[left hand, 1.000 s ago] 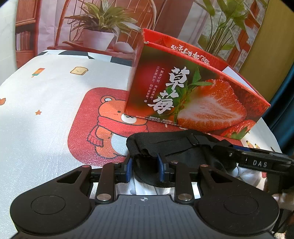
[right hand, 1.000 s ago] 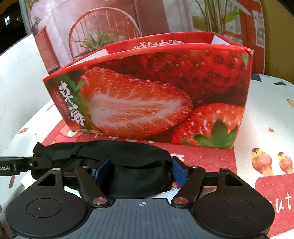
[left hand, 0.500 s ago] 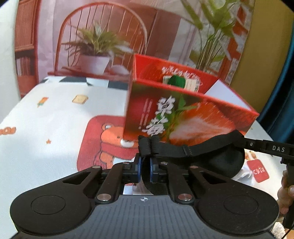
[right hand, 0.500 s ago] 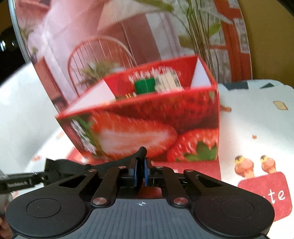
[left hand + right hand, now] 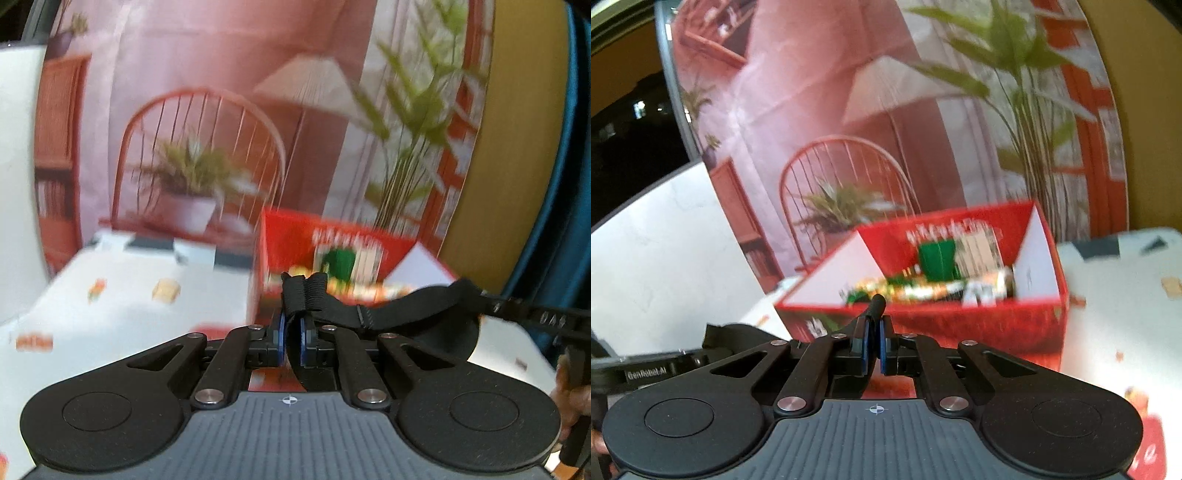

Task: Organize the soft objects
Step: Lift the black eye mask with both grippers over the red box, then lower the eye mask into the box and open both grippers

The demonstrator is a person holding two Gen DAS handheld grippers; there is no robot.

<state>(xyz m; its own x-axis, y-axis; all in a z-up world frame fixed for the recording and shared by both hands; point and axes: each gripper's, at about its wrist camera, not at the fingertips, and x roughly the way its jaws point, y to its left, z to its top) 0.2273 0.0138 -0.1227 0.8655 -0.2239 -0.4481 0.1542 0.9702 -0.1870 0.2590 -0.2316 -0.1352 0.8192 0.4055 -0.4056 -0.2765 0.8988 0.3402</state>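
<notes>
Both grippers' fingers are pinched right down on the same black sleep mask (image 5: 424, 314): the left gripper (image 5: 291, 339) has its blue pads (image 5: 280, 341) clamped on the bunched strap end, and the right gripper (image 5: 873, 349) is closed on the mask's other edge, with just a little black nub of fabric poking up past its pads (image 5: 864, 347). So the mask hangs stretched between the two, up in the air in front of the box and off the table. Going big to small for the rest: a printed backdrop (image 5: 207, 110) with a chair, lamp and plants fills the back; the table (image 5: 122, 288) wears a white cloth with little cartoon prints; the red strawberry box (image 5: 979, 325) sits open on it, just behind the mask. Inside the box there's a green packet (image 5: 938, 258) standing up plus some blurry wrapped stuff I can't make out. Everything's pretty motion-blurred.
</notes>
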